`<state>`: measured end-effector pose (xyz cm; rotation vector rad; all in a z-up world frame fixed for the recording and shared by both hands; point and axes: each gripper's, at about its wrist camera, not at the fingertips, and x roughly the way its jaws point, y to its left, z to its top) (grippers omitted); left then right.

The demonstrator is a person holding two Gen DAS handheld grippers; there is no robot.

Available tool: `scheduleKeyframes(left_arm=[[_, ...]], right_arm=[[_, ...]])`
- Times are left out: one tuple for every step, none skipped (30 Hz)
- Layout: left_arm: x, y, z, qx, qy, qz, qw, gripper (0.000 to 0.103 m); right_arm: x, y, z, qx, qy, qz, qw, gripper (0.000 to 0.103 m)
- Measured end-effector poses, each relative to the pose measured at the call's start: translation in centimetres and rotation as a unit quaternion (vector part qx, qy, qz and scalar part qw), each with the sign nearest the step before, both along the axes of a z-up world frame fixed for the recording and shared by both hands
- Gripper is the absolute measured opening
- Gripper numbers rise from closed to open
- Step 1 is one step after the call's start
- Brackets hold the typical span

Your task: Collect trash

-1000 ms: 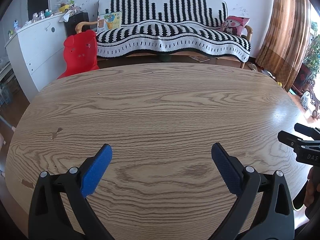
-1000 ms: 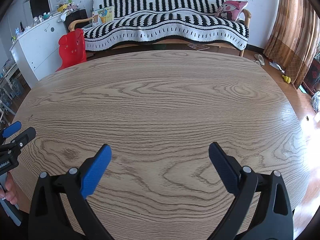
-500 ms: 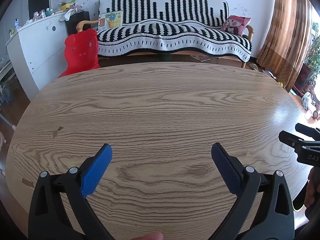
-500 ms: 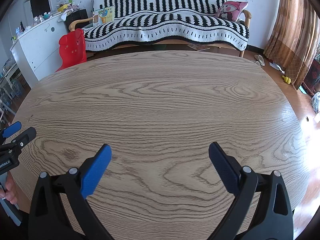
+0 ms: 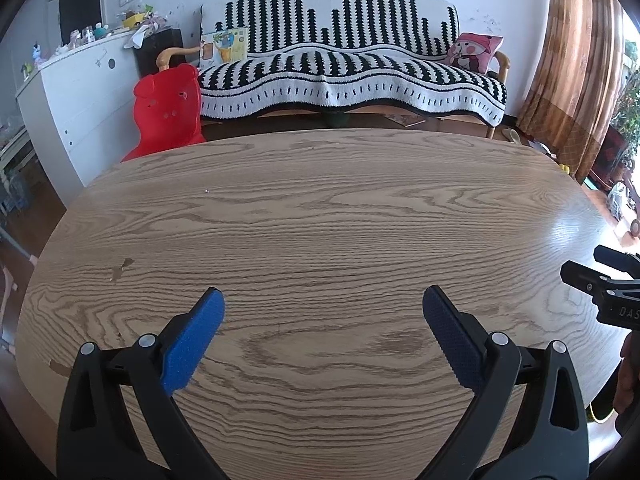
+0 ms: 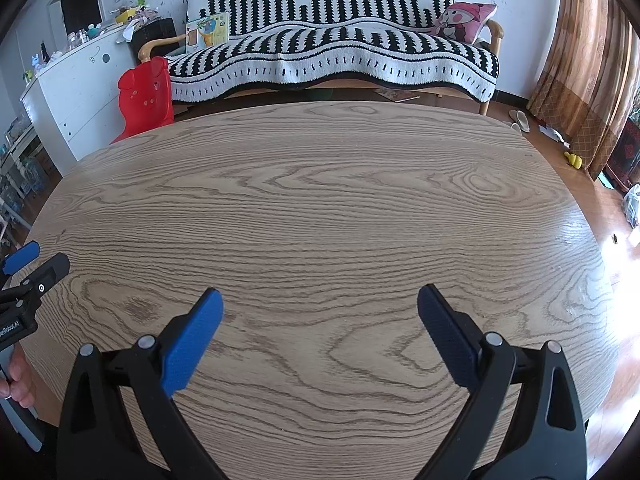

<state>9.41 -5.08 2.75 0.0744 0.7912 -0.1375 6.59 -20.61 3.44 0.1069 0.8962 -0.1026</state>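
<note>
A bare wooden table (image 5: 320, 220) fills both views, and I see no trash on it. My left gripper (image 5: 323, 308) hovers open over the near edge, nothing between its blue pads. My right gripper (image 6: 319, 306) is open too, empty, above the near edge of the table (image 6: 320, 208). The right gripper's black tips (image 5: 600, 280) show at the right edge of the left wrist view. The left gripper's tips (image 6: 32, 264) show at the left edge of the right wrist view, with a hand (image 6: 18, 380) below.
Beyond the table stands a sofa under a black-and-white striped blanket (image 5: 344, 76), with a pink cushion (image 5: 474, 52). A red plastic child's chair (image 5: 168, 112) and a white cabinet (image 5: 80, 96) are at the left. Brown curtains (image 5: 576, 80) hang at the right.
The left wrist view has tilted up slightly, showing more of the sofa and wall. The right gripper has barely moved. Both stay open.
</note>
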Motion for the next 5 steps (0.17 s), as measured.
scheduleKeyframes(left_arm=[[-0.02,-0.04,0.0,-0.001,0.001,0.001,1.0,0.096],[0.06,0.05,-0.07,-0.003,0.004,0.0,1.0,0.096],[0.07,0.01,-0.09,-0.003,0.006,0.0,1.0,0.096],[0.14,0.04,-0.16,-0.003,0.008,0.001,1.0,0.096],[0.18,-0.06,-0.18,-0.003,0.009,0.001,0.9999,0.096]], right_arm=[[0.0,0.01,-0.01,0.0,0.0,0.0,1.0,0.094],[0.0,-0.07,0.05,0.0,0.0,0.0,1.0,0.094],[-0.01,-0.03,0.01,0.0,0.0,0.0,1.0,0.094],[-0.02,-0.01,-0.02,0.0,0.0,0.0,1.0,0.094],[-0.03,-0.02,-0.03,0.0,0.0,0.0,1.0,0.094]])
